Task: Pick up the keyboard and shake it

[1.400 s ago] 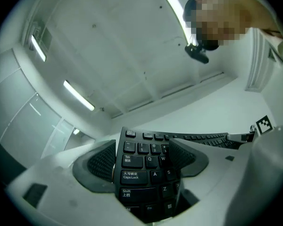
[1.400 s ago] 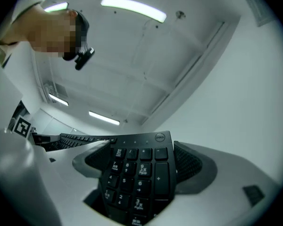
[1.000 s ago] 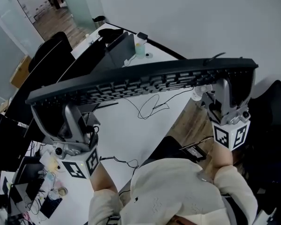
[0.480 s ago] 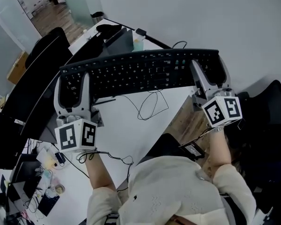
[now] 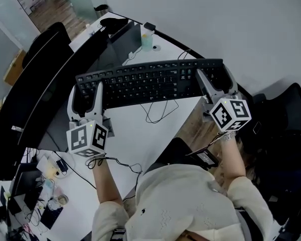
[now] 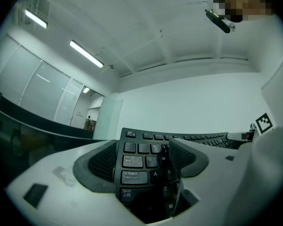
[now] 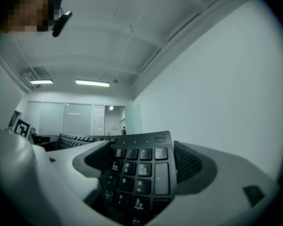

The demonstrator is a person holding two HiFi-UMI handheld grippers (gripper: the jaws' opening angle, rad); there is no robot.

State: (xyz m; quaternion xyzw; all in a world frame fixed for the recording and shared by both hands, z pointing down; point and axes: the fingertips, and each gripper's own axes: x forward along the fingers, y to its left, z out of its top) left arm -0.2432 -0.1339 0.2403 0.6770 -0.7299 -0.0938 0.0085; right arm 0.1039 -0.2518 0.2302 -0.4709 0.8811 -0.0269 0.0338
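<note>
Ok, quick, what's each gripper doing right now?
Left gripper: shut on the Dell keyboard, at its Tab and Caps Lock end.
Right gripper: shut on the same keyboard, at its number-pad end.

White desk (image 5: pixel 133 137), angled corner. On it: thin black cable (image 5: pixel 151 121) looped mid-surface, pale bottle (image 5: pixel 147 36) at the far end, dark monitor (image 5: pixel 50 84) along the left side, small clutter (image 5: pixel 50 177) piled at the near-left end.
</note>
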